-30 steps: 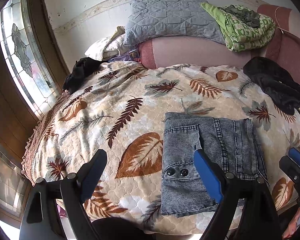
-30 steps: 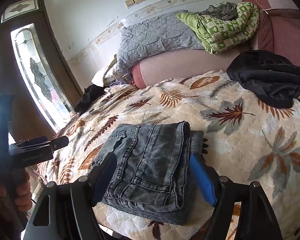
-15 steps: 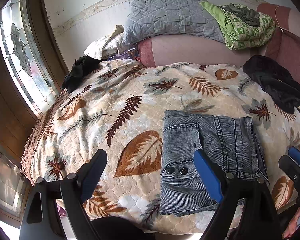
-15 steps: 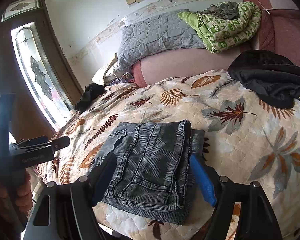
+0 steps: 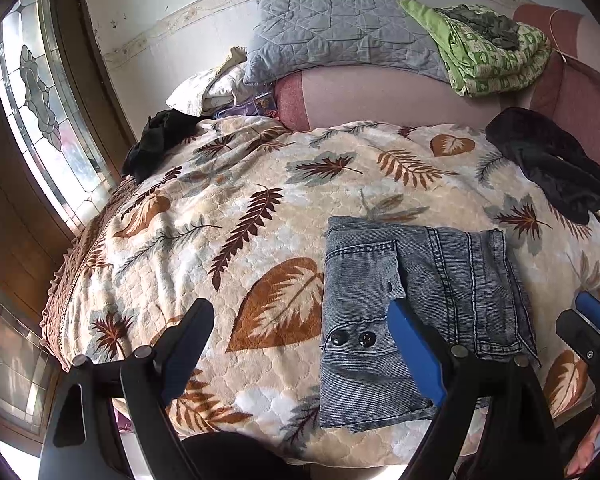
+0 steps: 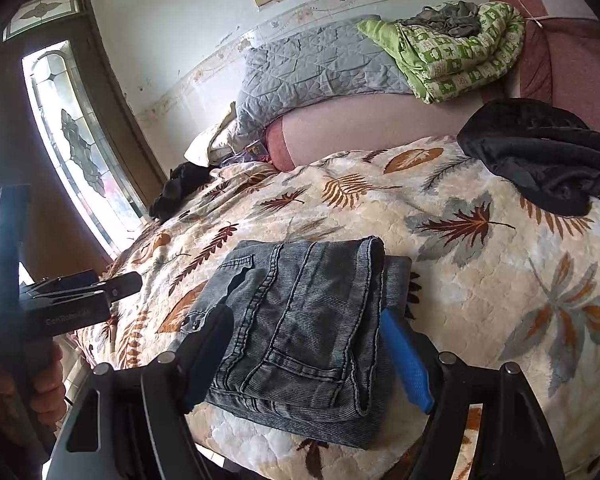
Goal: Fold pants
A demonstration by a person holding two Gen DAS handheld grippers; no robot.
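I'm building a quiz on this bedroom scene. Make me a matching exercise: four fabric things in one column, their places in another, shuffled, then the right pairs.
Things:
1. folded jeans
2. green quilt
3. grey quilted pillow
4. large black garment

Places:
A. against the wall, left of the green bundle
B. far right of the leaf blanket
C. near edge of the bed, in front of both grippers
D. on the pink headboard, right end

Pairs: 1-C, 2-D, 3-A, 4-B
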